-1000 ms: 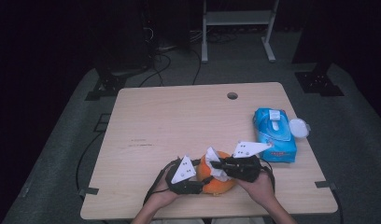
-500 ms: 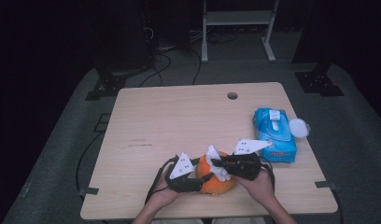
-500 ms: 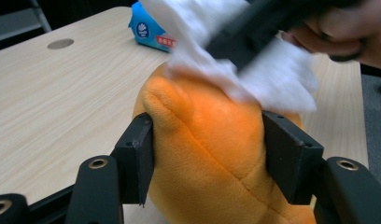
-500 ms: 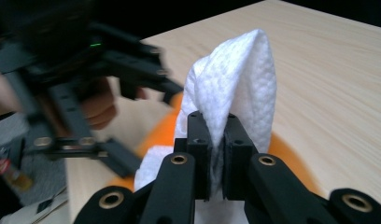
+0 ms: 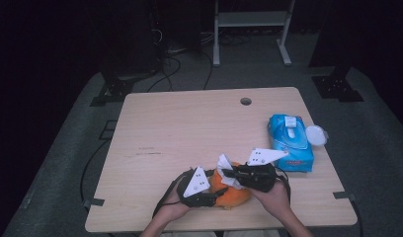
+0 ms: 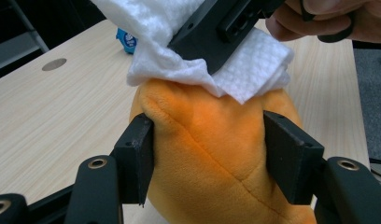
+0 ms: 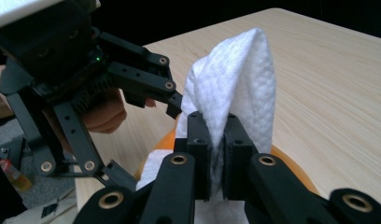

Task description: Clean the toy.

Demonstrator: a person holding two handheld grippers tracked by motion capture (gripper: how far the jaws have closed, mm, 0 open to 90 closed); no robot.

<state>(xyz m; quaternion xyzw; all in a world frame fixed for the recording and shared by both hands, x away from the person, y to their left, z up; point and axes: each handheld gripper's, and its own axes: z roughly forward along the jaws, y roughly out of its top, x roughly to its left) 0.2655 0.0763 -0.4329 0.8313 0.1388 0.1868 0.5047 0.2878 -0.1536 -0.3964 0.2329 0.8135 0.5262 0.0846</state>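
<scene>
An orange plush toy (image 5: 234, 197) lies near the table's front edge. My left gripper (image 6: 214, 161) is shut on the plush toy (image 6: 212, 154), one jaw pressed into each side. In the high view the left gripper (image 5: 215, 194) comes in from the toy's left. My right gripper (image 7: 216, 156) is shut on a folded white wipe (image 7: 235, 84). It holds the wipe (image 5: 223, 164) against the top of the toy, and the right gripper (image 5: 229, 174) reaches in from the right. The wipe (image 6: 216, 65) drapes over the plush top under the right gripper's black jaw.
A blue pack of wipes (image 5: 291, 143) lies at the table's right edge, with a round white lid (image 5: 315, 134) beside it. A cable hole (image 5: 246, 101) sits near the far edge. A metal stand (image 5: 249, 29) and cables are on the floor beyond the wooden table (image 5: 180, 128).
Almost nothing: the right gripper with the wipe shifts slightly on top of the plush toy. The left gripper keeps its hold.
</scene>
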